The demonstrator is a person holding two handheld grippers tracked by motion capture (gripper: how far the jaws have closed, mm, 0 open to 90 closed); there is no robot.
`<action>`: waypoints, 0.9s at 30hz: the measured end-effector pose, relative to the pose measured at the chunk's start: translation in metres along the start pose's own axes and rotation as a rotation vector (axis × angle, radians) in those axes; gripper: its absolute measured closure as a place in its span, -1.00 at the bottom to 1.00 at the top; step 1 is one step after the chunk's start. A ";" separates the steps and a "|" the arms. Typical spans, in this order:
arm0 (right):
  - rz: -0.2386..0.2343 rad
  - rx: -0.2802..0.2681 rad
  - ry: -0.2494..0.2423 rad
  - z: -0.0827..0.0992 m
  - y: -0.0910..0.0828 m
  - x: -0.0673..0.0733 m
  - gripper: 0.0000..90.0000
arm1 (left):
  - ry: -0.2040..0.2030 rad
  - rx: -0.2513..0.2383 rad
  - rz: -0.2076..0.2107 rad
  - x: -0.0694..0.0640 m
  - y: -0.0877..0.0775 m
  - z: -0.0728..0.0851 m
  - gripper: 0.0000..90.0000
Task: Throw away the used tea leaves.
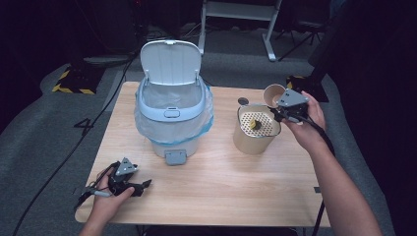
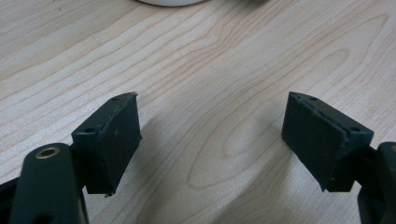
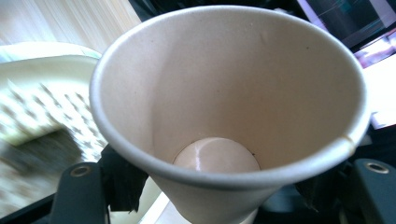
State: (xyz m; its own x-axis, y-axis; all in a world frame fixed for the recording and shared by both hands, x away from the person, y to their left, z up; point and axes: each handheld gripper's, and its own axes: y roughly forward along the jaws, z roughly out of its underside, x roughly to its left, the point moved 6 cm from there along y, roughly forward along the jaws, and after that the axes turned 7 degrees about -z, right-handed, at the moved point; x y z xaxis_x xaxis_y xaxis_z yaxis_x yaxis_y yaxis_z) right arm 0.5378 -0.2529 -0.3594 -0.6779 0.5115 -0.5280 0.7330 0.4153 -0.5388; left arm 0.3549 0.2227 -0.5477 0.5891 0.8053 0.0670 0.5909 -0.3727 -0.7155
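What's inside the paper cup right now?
Nothing visible: the paper cup, clamped by the right hand-held gripper, shows bare walls and a clean bottom. Its near inside wall is hidden behind the rim.

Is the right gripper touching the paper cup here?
Touching. In the right gripper view the right gripper has both jaws pressed against the paper cup near its base.

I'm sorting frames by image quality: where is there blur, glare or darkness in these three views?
High view: the table is evenly lit, the room beyond it nearly black. Left gripper view: sharp wood grain, soft shadows beside the open left gripper. Right gripper view: the paper cup in the right gripper is sharp, the perforated container behind it is smeared and bright.
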 end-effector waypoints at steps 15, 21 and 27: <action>-0.399 -0.199 0.481 0.009 0.001 0.002 -0.35 | 0.000 0.000 0.000 0.000 0.000 0.000 -0.56; -0.496 -0.273 0.533 0.005 -0.006 0.001 -0.35 | 0.000 0.000 0.000 0.000 0.000 0.000 -0.56; -0.564 -0.326 0.561 0.001 -0.013 -0.001 -0.35 | 0.000 0.000 0.000 0.000 0.000 0.000 -0.56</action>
State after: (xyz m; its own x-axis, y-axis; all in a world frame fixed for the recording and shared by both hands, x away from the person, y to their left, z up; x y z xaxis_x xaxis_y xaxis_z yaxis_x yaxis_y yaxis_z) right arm 0.5294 -0.2595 -0.3526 -0.8806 0.4245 0.2106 0.3330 0.8706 -0.3622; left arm 0.3549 0.2227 -0.5476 0.5891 0.8053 0.0663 0.5904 -0.3730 -0.7157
